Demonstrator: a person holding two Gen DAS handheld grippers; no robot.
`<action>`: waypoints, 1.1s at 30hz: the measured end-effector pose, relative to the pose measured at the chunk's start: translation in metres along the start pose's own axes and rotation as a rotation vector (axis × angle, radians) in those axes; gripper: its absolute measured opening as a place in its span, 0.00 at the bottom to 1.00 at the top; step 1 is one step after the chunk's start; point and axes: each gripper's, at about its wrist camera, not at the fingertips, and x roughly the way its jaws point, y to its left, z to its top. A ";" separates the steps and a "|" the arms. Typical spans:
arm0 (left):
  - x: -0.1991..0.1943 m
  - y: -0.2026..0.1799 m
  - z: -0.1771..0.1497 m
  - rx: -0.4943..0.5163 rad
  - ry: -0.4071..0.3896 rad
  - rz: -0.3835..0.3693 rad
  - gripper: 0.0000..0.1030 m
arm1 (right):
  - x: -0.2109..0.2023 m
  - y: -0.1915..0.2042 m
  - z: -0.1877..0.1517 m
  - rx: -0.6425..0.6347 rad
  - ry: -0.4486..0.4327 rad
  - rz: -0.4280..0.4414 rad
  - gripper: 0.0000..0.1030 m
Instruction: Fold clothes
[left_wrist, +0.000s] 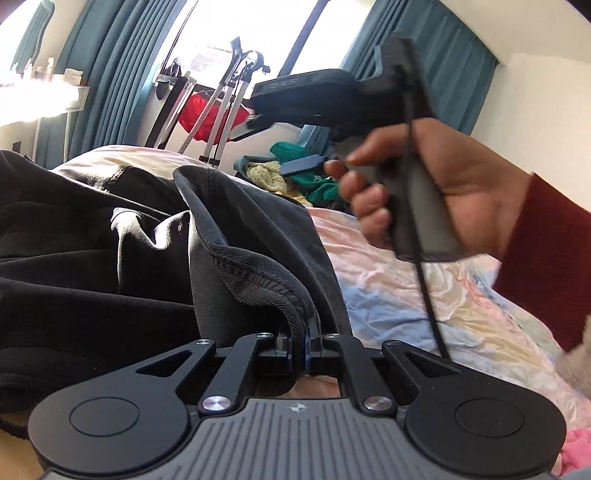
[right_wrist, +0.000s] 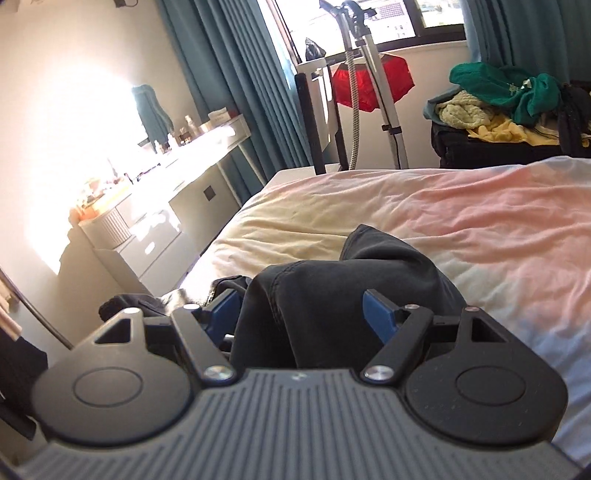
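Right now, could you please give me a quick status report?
Left gripper shut on dark trousers hem. Right gripper open, fingers either side of the cloth. Nothing in the way on the bed.

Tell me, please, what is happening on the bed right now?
A person is folding a dark garment on a pastel bedsheet using two handheld grippers. The left gripper is shut on a hem of the fabric. The right gripper is open, its blue pads on either side of a bunched part of the garment. More clothes are piled beyond the bed.
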 end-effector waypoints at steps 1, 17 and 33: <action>0.002 0.003 -0.001 -0.009 -0.001 -0.013 0.06 | 0.021 0.008 0.008 -0.010 0.029 -0.008 0.74; 0.020 0.034 -0.002 -0.088 -0.017 -0.130 0.05 | 0.132 0.031 0.037 -0.063 0.160 -0.186 0.12; -0.003 -0.025 -0.027 0.167 -0.052 -0.102 0.05 | -0.091 -0.116 -0.061 0.373 -0.095 -0.319 0.10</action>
